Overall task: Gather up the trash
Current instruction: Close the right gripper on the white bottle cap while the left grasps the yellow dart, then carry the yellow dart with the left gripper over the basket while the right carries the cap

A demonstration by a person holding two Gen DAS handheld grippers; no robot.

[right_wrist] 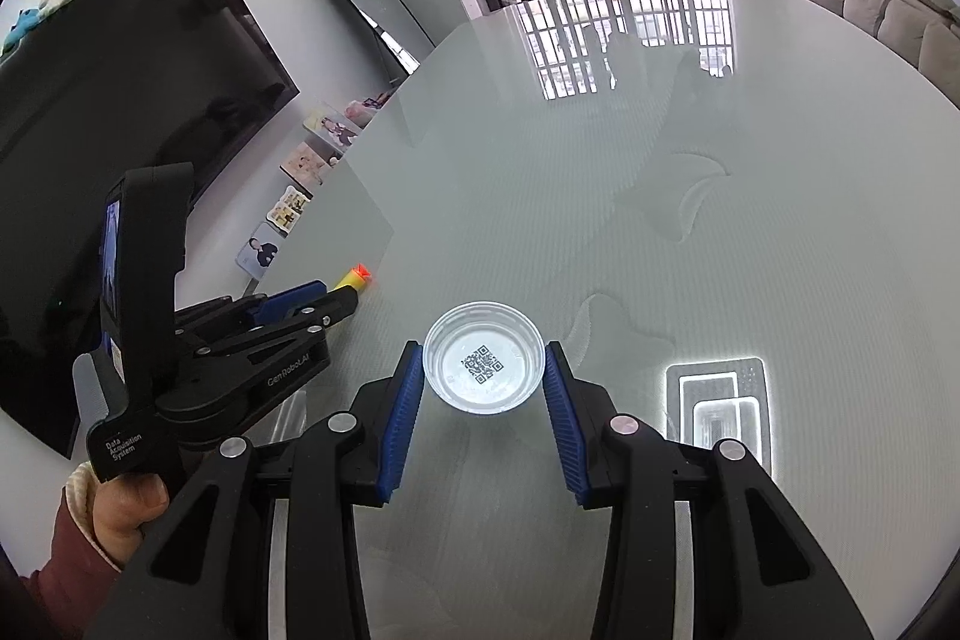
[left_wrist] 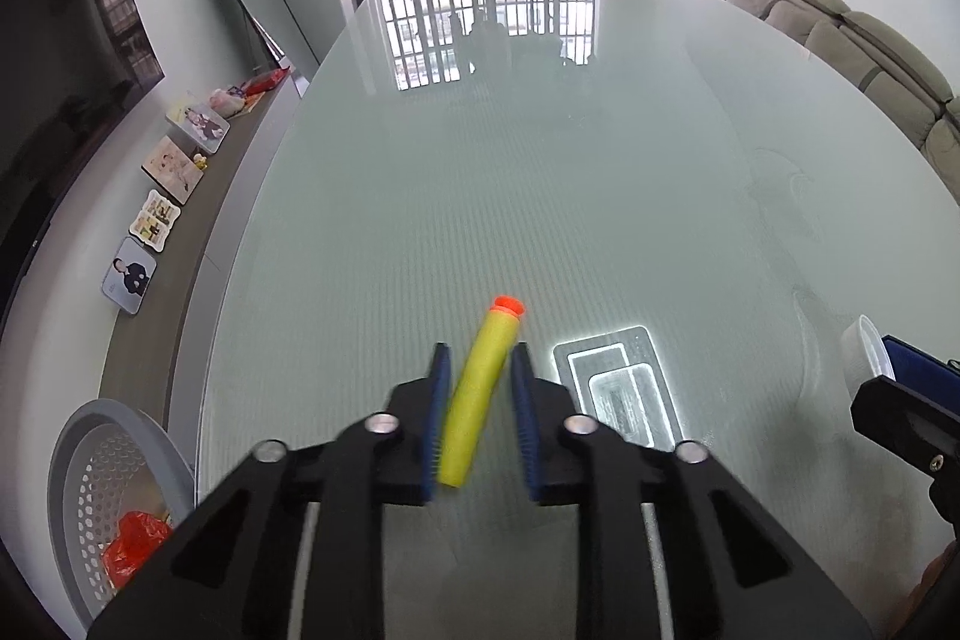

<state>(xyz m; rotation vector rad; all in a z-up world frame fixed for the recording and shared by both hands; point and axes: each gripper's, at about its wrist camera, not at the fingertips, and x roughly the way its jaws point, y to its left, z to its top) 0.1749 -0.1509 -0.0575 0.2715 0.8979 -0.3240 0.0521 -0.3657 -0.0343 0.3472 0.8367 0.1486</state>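
Observation:
A yellow foam dart (left_wrist: 474, 394) with an orange tip lies slanted between the blue pads of my left gripper (left_wrist: 480, 358), which is shut on it just above the glass table (left_wrist: 540, 190). In the right wrist view the same dart (right_wrist: 358, 276) sticks out past the left gripper (right_wrist: 336, 301). My right gripper (right_wrist: 483, 349) is shut on a clear plastic cup (right_wrist: 483, 370) with a QR code on its bottom, its pads pressing both sides. That cup (left_wrist: 861, 358) and the right gripper (left_wrist: 900, 388) show at the right edge of the left wrist view.
A grey perforated basket (left_wrist: 84, 484) holding red trash (left_wrist: 135, 544) stands on the floor left of the table. A low shelf with picture plaques (left_wrist: 174, 160) runs along the left wall under a TV (right_wrist: 120, 70). A sofa (left_wrist: 840, 28) is at the far right.

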